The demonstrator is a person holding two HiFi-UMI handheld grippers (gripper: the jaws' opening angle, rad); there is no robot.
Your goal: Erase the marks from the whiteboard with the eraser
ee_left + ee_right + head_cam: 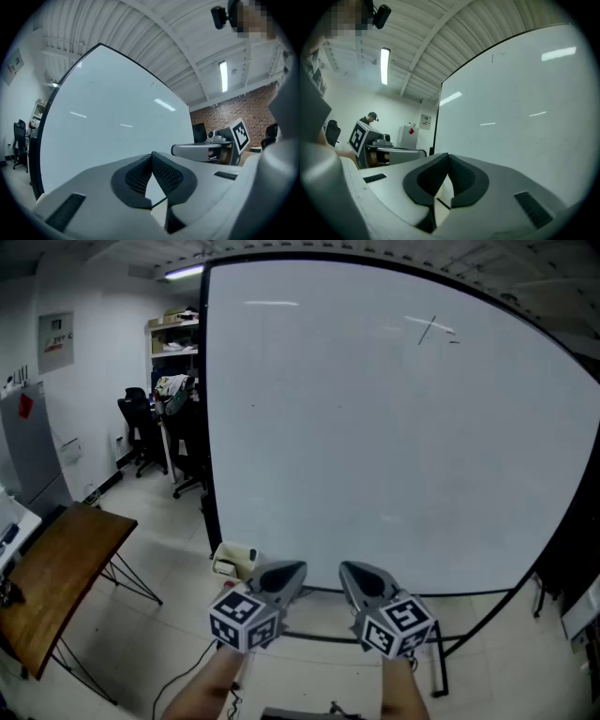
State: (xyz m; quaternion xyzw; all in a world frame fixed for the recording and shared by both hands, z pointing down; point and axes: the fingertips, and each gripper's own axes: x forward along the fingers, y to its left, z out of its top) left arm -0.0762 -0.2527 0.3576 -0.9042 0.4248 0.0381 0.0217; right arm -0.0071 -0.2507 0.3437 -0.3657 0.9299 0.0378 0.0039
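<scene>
while both grippers are held level in front of the bottom edge of the large white whiteboard with a thin black frame (375, 474), neither has hold of anything. the left gripper (286, 570), grey with dark ribbed pads and a cube of square markers at its back, has its jaws pressed together at the tips in the left gripper view (152, 154), with only bare board beyond them. the right gripper (354, 570), of the same build, is likewise closed tip to tip in its own view (448, 155), with nothing between the pads.

a small pale cream block, apparently the eraser (234, 561), sits at the board's lower left corner, just beside the left gripper's tips on their outer side and outside the jaws; what it rests on cannot be made out. the thin dark pen marks (433, 329), a crossed stroke with short dashes, lie high on the board's right part, well apart from both grippers, and show faintly in the right gripper view (493, 57). a tilted brown wooden table (56, 568) stands to the left.
</scene>
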